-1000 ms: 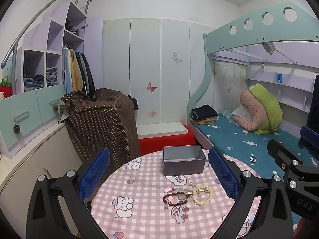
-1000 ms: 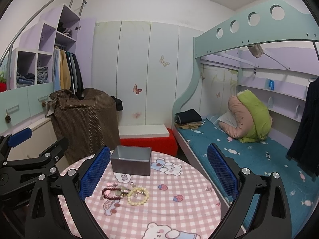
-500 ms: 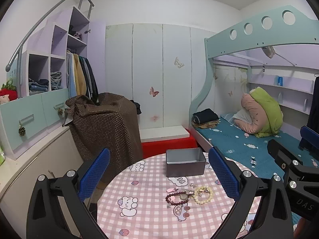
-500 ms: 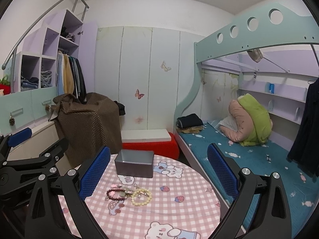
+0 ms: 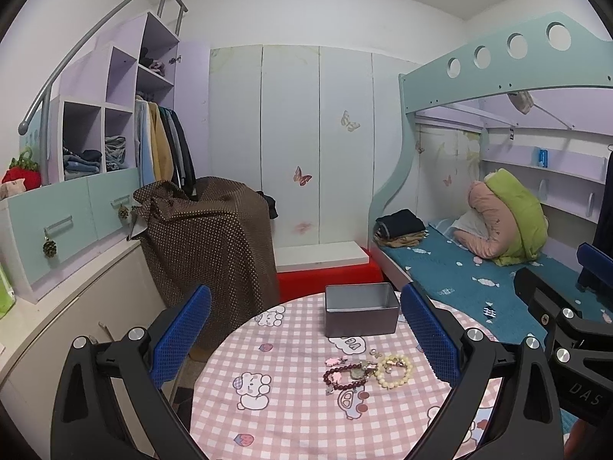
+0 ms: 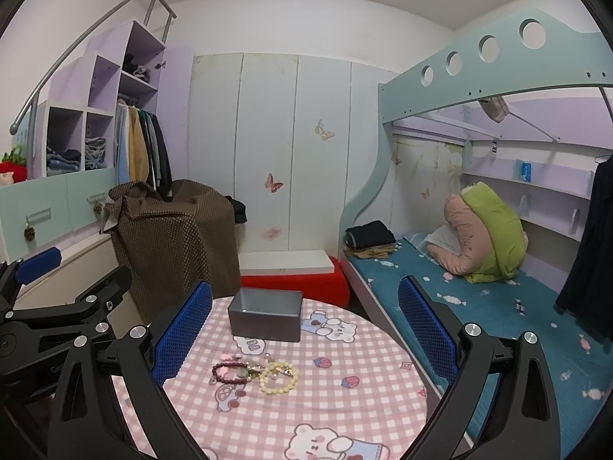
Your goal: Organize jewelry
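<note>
A small pile of jewelry lies on the round pink-checked table [image 5: 291,414]: a dark red bead bracelet [image 5: 343,373], a cream bead bracelet [image 5: 394,372] and small pink charms [image 5: 337,360]. Behind the pile stands an open grey metal box [image 5: 360,314]. The same dark red bracelet [image 6: 230,373], cream bracelet [image 6: 279,377] and grey box [image 6: 265,314] appear in the right wrist view. My left gripper [image 5: 306,337] hovers open above the table, nothing between its blue pads. My right gripper [image 6: 304,333] is open too and holds nothing. Both are well short of the jewelry.
A brown dotted cloth [image 5: 207,237] covers something left of the table. A red bench with a white board [image 5: 325,268] sits behind the table. The bunk bed [image 5: 479,268] with bedding runs along the right. Wardrobe shelves and drawers [image 5: 76,199] fill the left wall.
Both views have tilted upward and drawn back a little, so the table, box and jewelry sit lower in frame. Nothing on the table has moved and both grippers stay open.
</note>
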